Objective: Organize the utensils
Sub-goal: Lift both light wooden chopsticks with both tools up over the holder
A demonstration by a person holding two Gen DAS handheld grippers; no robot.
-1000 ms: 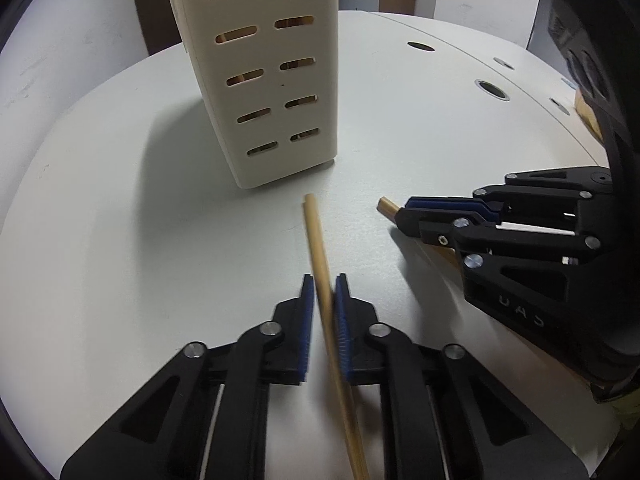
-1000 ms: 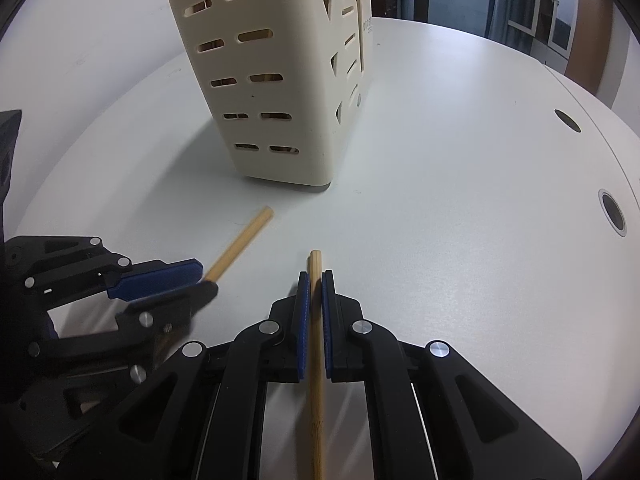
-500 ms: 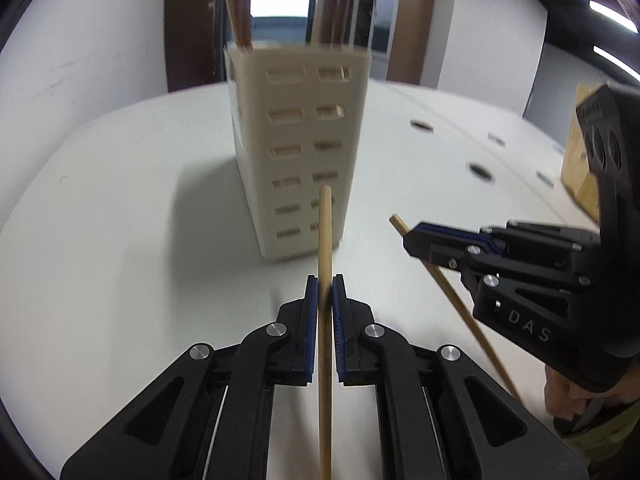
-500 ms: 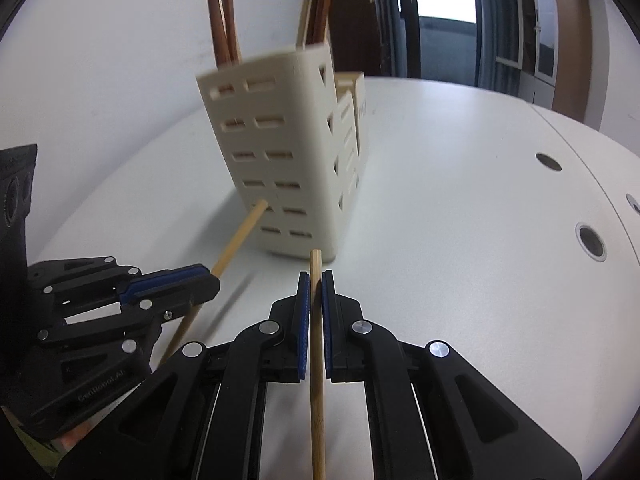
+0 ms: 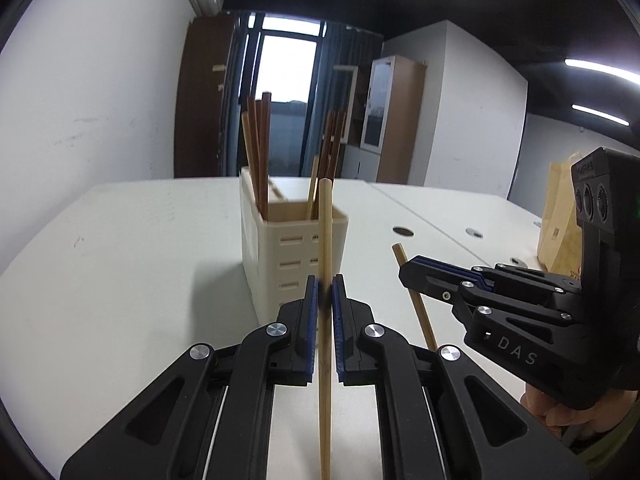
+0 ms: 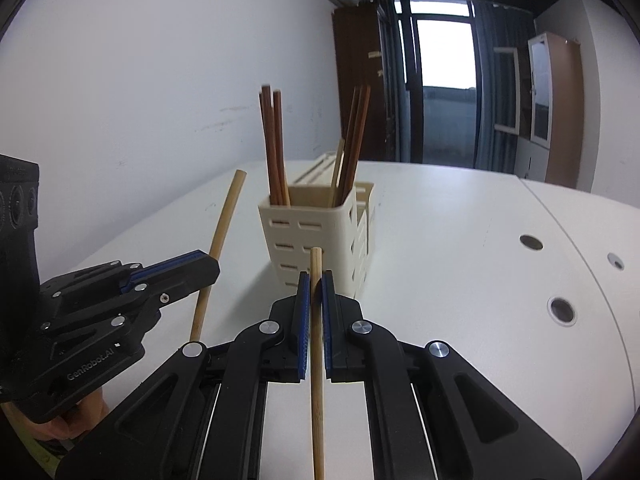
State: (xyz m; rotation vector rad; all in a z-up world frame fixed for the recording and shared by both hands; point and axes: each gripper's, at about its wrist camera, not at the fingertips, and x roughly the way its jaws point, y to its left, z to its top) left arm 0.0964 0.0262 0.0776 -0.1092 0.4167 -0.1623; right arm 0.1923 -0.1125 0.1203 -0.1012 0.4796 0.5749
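A cream slotted utensil holder [image 5: 294, 246] [image 6: 316, 232] stands on the white table [image 5: 120, 280], with several dark brown chopsticks [image 5: 256, 152] [image 6: 274, 148] upright in it. My left gripper [image 5: 324, 292] is shut on a light wooden chopstick [image 5: 325, 232], held upright in front of the holder. My right gripper [image 6: 315, 288] is shut on a second light chopstick [image 6: 316, 340], also upright, just short of the holder. In each wrist view the other gripper [image 5: 412, 270] [image 6: 208, 268] shows at the side with its chopstick [image 5: 414, 296] [image 6: 220, 236].
Round cable holes [image 6: 562, 309] dot the table to the right. A brown paper bag [image 5: 558, 216] stands at the far right edge. A white wall [image 6: 140, 100] runs close behind the table on the left; a window and cabinets lie beyond.
Both grippers lifted their chopsticks off the table and tilted up. The holder's rim and the chopsticks inside it have come into view.
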